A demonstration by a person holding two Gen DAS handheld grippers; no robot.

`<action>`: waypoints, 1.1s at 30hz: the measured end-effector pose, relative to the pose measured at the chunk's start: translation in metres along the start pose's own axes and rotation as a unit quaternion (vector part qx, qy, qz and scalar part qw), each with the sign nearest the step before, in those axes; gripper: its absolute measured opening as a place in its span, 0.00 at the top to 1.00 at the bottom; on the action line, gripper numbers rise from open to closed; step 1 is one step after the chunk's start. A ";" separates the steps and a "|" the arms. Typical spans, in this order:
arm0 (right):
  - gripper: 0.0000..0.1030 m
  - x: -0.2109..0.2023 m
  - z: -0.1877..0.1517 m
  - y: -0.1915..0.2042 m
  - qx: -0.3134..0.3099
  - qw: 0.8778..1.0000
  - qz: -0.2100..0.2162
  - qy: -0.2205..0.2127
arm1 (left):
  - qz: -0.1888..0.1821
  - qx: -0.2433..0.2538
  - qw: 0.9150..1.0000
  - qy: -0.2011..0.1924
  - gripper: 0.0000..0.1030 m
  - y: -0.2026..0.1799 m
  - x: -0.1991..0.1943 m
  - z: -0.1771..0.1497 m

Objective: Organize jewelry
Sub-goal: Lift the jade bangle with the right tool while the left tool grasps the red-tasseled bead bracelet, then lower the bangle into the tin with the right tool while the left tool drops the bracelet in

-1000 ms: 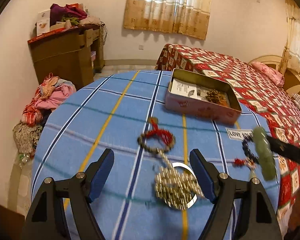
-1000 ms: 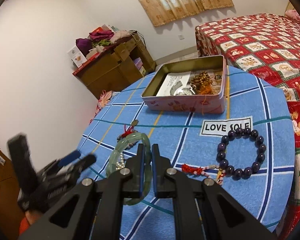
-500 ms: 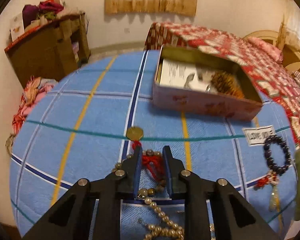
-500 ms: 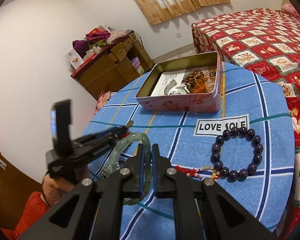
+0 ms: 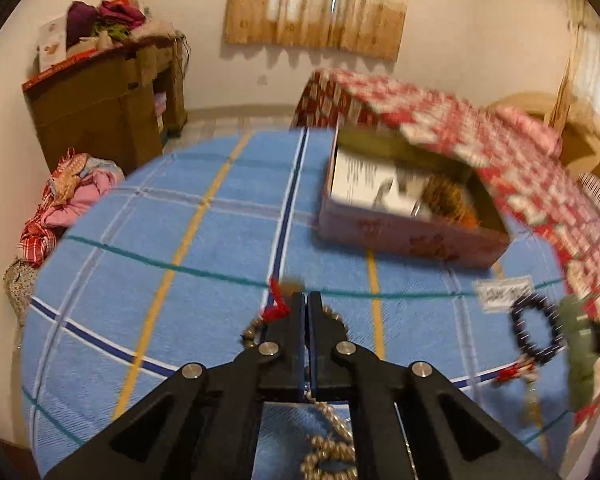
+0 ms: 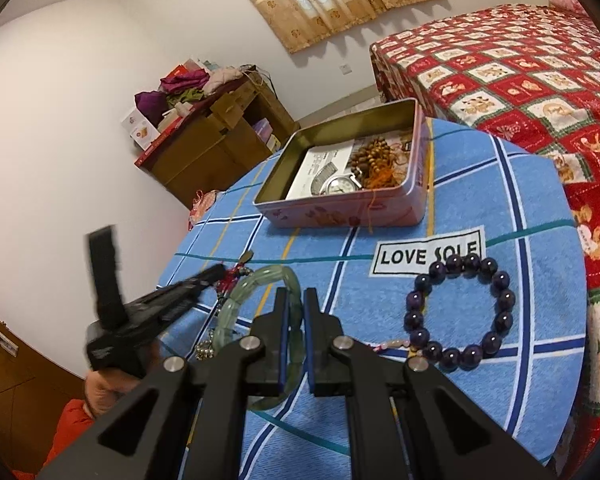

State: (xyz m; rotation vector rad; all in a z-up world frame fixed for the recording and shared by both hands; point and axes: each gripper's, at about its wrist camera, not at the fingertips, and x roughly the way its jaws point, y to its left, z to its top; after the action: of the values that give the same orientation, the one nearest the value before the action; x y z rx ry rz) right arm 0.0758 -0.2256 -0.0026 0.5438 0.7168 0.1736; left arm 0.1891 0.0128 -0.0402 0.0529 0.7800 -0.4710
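White patch sewn on blue checked cloth of the tabletop, lettered in black capitals "LOVE SOLE", just beside the dark bead bracelet; same patch too blurred to read from left wrist; printed sheet inside pink tin, print too small to read.

The left view is smeared: the tin, its contents and the bed behind it blur together, and the label cannot be read. The left gripper covers most of the red-corded bracelet, and the chain runs off the bottom edge. In the right view, the right gripper hides part of the green bangle.
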 end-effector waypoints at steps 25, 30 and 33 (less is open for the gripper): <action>0.91 0.006 0.092 -0.007 -0.002 0.996 -0.020 -0.081 | -0.069 0.060 0.990 -0.103 1.00 -0.065 -0.023 0.095; 0.91 0.049 0.116 -0.026 0.014 0.997 -0.040 -0.070 | -0.065 0.075 0.991 -0.088 1.00 -0.078 0.020 0.109; 0.91 0.072 0.125 -0.035 0.025 0.996 -0.051 -0.064 | -0.057 0.078 0.993 -0.070 1.00 -0.081 0.050 0.112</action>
State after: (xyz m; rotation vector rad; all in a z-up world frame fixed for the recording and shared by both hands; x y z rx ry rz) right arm 0.2112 -0.2829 0.0156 0.5603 0.6227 0.0257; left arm 0.2590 -0.1036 0.0154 0.1194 0.6088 -0.6371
